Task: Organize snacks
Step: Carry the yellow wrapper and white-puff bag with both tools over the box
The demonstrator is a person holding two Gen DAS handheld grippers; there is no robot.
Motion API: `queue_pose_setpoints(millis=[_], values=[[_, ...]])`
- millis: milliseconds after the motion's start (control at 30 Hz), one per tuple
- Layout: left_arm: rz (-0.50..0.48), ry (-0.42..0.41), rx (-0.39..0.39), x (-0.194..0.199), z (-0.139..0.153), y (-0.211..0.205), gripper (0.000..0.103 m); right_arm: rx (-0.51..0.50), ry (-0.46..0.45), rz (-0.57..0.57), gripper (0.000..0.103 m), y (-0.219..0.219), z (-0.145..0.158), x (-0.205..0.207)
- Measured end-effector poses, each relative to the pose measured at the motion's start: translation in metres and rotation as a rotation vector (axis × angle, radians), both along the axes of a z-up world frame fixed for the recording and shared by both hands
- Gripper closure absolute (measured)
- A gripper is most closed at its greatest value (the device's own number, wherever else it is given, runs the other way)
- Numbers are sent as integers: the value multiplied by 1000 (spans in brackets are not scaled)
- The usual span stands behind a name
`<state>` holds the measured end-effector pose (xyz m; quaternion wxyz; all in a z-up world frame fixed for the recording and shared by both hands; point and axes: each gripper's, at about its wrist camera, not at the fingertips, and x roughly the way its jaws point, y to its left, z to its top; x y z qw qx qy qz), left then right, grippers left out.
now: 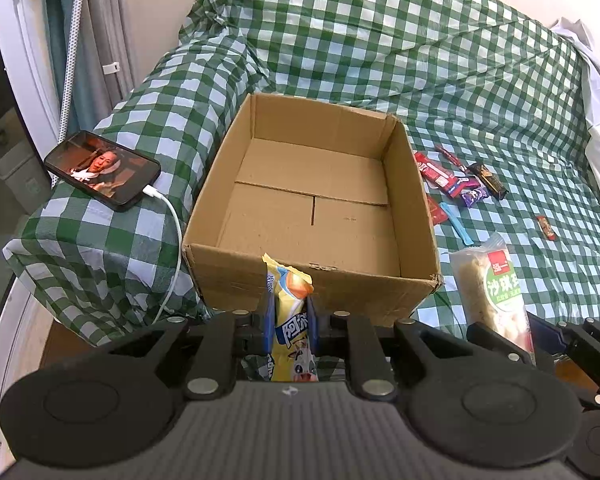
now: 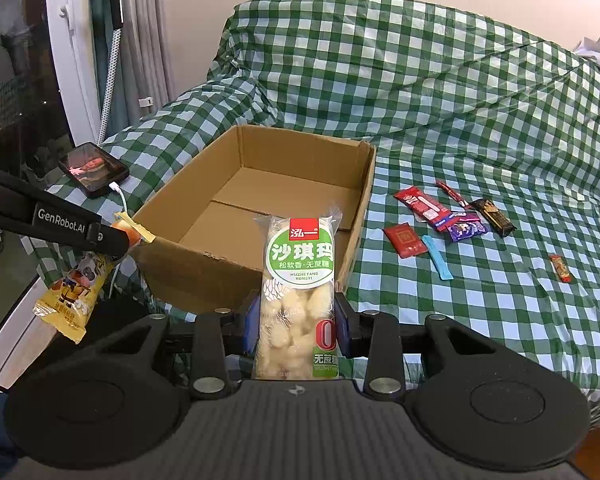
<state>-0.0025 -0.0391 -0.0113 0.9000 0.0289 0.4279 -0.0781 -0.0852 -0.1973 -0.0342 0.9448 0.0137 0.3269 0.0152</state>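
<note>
The left claw (image 1: 291, 322) is clamped on a yellow snack packet (image 1: 294, 320), which stands upright between its blue pads just in front of the near wall of an open cardboard box (image 1: 236, 280). The right claw (image 2: 297, 320) is clamped on a clear sachima pack with a green label (image 2: 298, 280), also upright and just short of the box's near right corner. The box sits on a sofa covered in green-and-white checked cloth (image 1: 380, 40), and its floor shows bare. On the cloth to the right of the box lie loose small snacks: a red packet (image 2: 424, 208), a flat red sachet (image 2: 405, 240), a blue stick (image 2: 438, 258), a purple wrapper (image 2: 466, 229), a dark bar (image 2: 494, 212) and, well apart, a small red-orange candy (image 2: 561, 268). On the padded sofa arm left of the box rests a phone (image 1: 102, 166) with its screen lit and a white charging cable (image 1: 172, 240) trailing down. The right wrist view shows the yellow packet from the side, hanging below the left claw's fingers; the left wrist view shows only its front face.
</note>
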Motion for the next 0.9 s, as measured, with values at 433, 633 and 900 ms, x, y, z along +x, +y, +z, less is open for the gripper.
queue_pose_setpoints(millis=[433,633,900], values=[[5,13,-8,7,-6,2,85,-4,15,-3,64,3,-9,-2],[16,28,-11,14,-12,5,85,-8,42,0,64,4,-14,6],[32,40,-17,30,-16,10,85,-13,59,3,64,4,-14,19]])
